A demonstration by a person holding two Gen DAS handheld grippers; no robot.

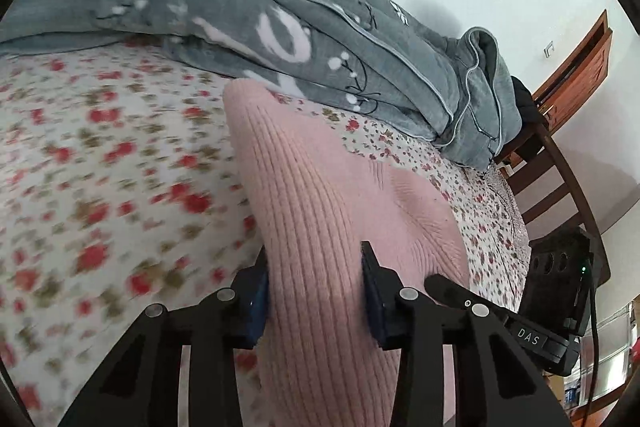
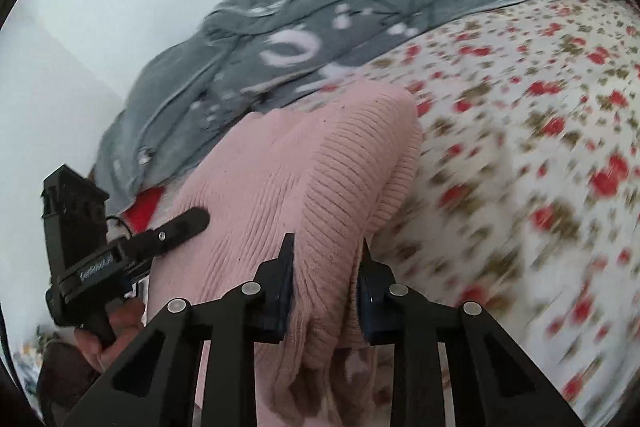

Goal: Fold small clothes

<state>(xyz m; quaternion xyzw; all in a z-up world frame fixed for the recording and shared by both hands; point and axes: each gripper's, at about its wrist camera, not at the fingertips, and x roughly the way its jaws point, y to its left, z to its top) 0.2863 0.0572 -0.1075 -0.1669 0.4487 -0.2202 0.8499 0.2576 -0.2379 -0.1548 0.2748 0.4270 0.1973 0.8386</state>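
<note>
The left gripper (image 1: 316, 291) is clamped on a fold of a pink ribbed knit garment (image 1: 320, 195); fabric fills the gap between its fingers. The right gripper (image 2: 326, 283) pinches a bunched edge of the same garment (image 2: 304, 167) just alongside. The garment is partly lifted, its far end resting on the flowered bed sheet (image 1: 100, 167).

Risks, as I judge them: both grips hold thick, stretchy knit, so a quick pull could slip a layer free or drag the fold crooked. The two grippers sit close together and could knock.

A heaped grey blanket (image 1: 340, 39) crowds the far edge, touching the garment's tip. A wooden chair (image 1: 560, 179) stands past the bed's corner. Open sheet lies on the side away from the chair.
</note>
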